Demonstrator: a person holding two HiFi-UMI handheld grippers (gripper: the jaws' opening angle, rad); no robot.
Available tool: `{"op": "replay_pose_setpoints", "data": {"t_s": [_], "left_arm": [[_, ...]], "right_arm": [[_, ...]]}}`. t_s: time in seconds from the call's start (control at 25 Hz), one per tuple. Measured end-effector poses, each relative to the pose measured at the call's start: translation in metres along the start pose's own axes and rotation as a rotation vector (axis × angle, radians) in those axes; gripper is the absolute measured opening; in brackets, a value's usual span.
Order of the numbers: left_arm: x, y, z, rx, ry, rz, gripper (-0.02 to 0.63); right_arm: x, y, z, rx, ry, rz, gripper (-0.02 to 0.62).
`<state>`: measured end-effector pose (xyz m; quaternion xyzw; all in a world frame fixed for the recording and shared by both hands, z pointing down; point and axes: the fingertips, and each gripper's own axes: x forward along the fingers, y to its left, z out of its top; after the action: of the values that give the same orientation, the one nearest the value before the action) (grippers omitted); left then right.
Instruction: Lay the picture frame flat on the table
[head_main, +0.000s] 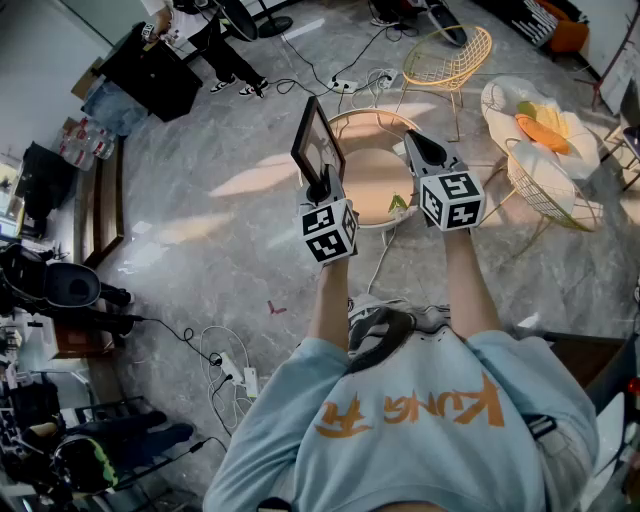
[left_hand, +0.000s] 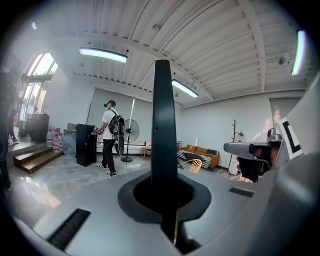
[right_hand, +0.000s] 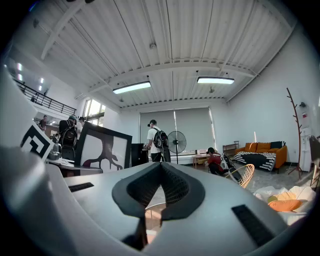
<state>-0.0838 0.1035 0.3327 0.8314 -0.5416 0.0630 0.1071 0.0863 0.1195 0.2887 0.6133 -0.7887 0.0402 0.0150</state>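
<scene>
While the left hand-held gripper (head_main: 322, 188) is clamped narrow on the lower edge of the picture frame (head_main: 318, 142), the frame stands upright in the air. Its dark border shows edge-on between the jaws in the left gripper view. Seen from the head view, it hangs over the left rim of the round counter (head_main: 375, 190) and does not lie on it. The right hand-held gripper (head_main: 420, 145) hovers just beside the frame, over the counter's right side. Its jaws meet at the tips with nothing between them. In the right gripper view the frame's face shows a dark branching figure on a pale ground. A wire chair (head_main: 450, 55) stands beyond the counter. Well away, a person (left_hand: 109, 137) with a backpack stands at a black cabinet (left_hand: 86, 145).
</scene>
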Motion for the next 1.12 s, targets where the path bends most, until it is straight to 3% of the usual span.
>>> {"op": "replay_pose_setpoints", "data": {"t_s": [0.16, 0.36, 0.76, 1.12], "left_arm": [[-0.002, -0.008, 0.004, 0.006, -0.002, -0.016, 0.026], [-0.001, -0.008, 0.012, 0.013, -0.014, -0.015, 0.026], [0.005, -0.018, 0.021, 0.033, -0.024, -0.028, 0.026], [-0.002, -0.018, 0.026, 0.021, -0.047, -0.015, 0.026]], "right_arm": [[-0.007, 0.001, 0.006, -0.025, -0.003, 0.019, -0.003], [-0.005, 0.003, 0.020, 0.051, -0.062, 0.062, -0.002], [-0.010, -0.021, 0.030, 0.079, -0.087, 0.034, -0.002], [-0.007, -0.007, 0.040, 0.059, -0.091, 0.113, -0.002]]}}
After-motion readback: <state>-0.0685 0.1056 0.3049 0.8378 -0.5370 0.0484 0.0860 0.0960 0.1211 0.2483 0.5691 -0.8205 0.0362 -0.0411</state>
